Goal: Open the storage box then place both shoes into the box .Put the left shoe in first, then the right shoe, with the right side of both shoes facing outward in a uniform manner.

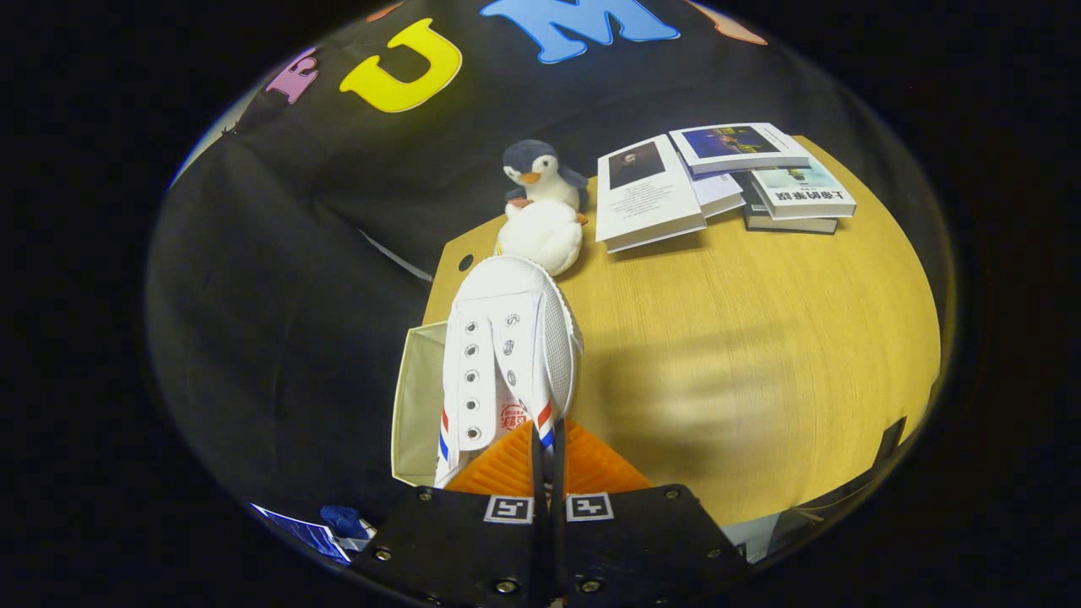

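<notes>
Gripper (547,439) fingers nearly together, pinching the heel edge of a white canvas sneaker (507,355). Sneaker hangs ahead of them, above the open beige storage box (418,405). Beyond: plush penguin (540,207), books (718,181) on wooden table (760,355).

Place: a staged recording booth
Backdrop: black cloth wall (279,279) at twelve o'clock
Surface: wooden table (760,355)
Props: stacked books (726,181) at one o'clock, plush penguin (540,207) at twelve
</notes>
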Available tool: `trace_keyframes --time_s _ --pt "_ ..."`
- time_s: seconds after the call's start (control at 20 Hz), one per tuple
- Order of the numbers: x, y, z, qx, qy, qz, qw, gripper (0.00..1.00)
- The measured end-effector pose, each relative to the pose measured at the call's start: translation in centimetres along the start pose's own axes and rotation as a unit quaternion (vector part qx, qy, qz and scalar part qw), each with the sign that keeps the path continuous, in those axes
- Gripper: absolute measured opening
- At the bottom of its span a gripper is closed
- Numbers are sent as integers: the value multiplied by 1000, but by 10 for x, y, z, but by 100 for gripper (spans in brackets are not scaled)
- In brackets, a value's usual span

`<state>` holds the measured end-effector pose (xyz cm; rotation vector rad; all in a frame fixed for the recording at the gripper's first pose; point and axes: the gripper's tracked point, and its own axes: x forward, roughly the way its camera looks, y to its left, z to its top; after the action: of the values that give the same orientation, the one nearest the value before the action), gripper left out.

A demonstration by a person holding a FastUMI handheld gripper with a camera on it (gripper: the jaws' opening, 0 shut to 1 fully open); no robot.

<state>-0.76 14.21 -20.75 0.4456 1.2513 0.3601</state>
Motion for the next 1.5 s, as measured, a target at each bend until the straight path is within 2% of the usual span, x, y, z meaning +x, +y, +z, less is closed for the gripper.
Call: trace_keyframes --time_s 0.65,1.1,1.15,1.25,1.3,1.35,1.5 --pt "55 70 -19 -26 33 14 999 0" --pt "88 61 -39 -44 51 -36 997 1" --pt "89 62 -40 -40 51 -30 997 1" --pt "89 82 -33 -21 34 18 999 14" --pt "83 89 -23 -14 17 31 999 32" --pt "79 90 -15 -14 1 36 999 41" --pt "59 88 2 -46 -34 32 998 99"
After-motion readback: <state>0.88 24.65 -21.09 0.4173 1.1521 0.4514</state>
